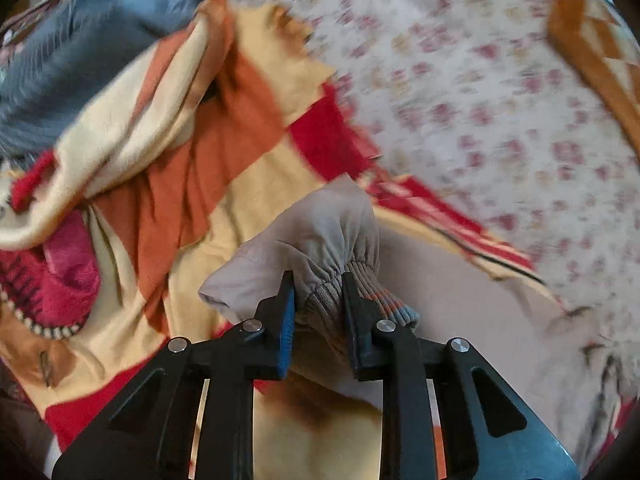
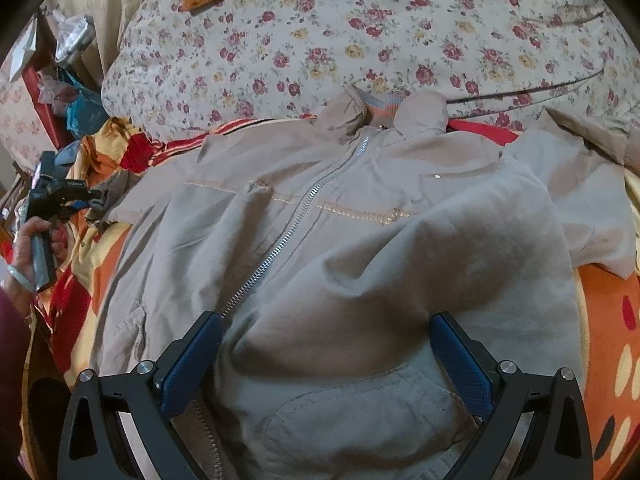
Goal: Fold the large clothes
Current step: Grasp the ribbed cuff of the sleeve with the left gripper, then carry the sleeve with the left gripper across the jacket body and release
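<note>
the left gripper point(image 1: 318, 296) is clamped on the ribbed cuff point(image 1: 360, 292) of the jacket's sleeve point(image 1: 304, 240), the knit bunched between its two blue pads and lifted off the bedding. the right gripper point(image 2: 326, 344) stands spread wide with nothing pinched, its fingers straddling the lower front of the beige jacket point(image 2: 340, 240) just above a pocket point(image 2: 360, 408). the jacket lies face up on the bed, its long axis running away from the right gripper: hem nearest, zipper point(image 2: 288, 236) climbing up and slightly right, collar point(image 2: 384, 110) farthest. the held sleeve stretches out to the jacket's left side, where the left gripper point(image 2: 60, 196) shows at the edge of the right view, gripped by the person's hand point(image 2: 32, 252); the other sleeve point(image 2: 584, 184) trails off to the right. so the left arm owns the sleeve, and the likely fold is to carry that cuff inward, to the right, across the zipper line. under the jacket is an orange, red and cream blanket point(image 1: 248, 184), and beyond it the floral quilt point(image 2: 360, 32).
</note>
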The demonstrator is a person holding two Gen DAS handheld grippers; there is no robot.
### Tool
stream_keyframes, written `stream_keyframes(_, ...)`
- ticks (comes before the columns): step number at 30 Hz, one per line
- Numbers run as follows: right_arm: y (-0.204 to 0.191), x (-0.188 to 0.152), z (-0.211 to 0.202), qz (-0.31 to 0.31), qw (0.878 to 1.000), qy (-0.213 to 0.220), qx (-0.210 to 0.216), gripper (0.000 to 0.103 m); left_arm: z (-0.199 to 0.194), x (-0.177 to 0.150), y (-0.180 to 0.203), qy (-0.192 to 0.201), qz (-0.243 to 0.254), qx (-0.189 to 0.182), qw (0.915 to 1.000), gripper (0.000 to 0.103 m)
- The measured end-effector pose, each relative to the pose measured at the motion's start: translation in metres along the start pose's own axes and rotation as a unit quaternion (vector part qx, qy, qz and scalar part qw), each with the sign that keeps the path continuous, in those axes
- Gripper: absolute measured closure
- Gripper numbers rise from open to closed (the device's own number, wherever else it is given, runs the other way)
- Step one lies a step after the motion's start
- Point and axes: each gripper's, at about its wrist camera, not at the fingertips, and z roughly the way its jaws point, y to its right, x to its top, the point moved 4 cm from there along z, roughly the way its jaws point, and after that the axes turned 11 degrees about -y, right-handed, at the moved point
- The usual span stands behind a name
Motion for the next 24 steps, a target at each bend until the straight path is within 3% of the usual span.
stream_keyframes(6, -0.002, -0.003, -0.007, 0.002, 1.000, 0.007, 0.000, 0.000, -0.064, -0.033, 0.087, 0.004, 0.063, -0.089, 0.9940, 0.083)
stream_keyframes(11, 0.004, -0.003, -0.016, 0.011, 1.000, 0.014, -0.009, 0.000, -0.093, -0.082, 0.189, -0.013, 0.130, -0.173, 0.9762, 0.083)
stream_keyframes(17, 0.037, 0.005, -0.045, 0.056, 0.996, 0.054, -0.039, 0.000, -0.088, -0.132, 0.299, -0.055, 0.184, -0.240, 0.9515, 0.083)
stream_keyframes(22, 0.086, 0.007, -0.061, 0.126, 0.988, 0.065, -0.065, 0.000, -0.060, -0.177, 0.364, -0.090, 0.224, -0.254, 0.9367, 0.083)
stream_keyframes(24, 0.101, 0.007, -0.064, 0.151, 0.984, 0.064, -0.067, 0.000, -0.044, -0.189, 0.375, -0.108, 0.226, -0.251, 0.9350, 0.083)
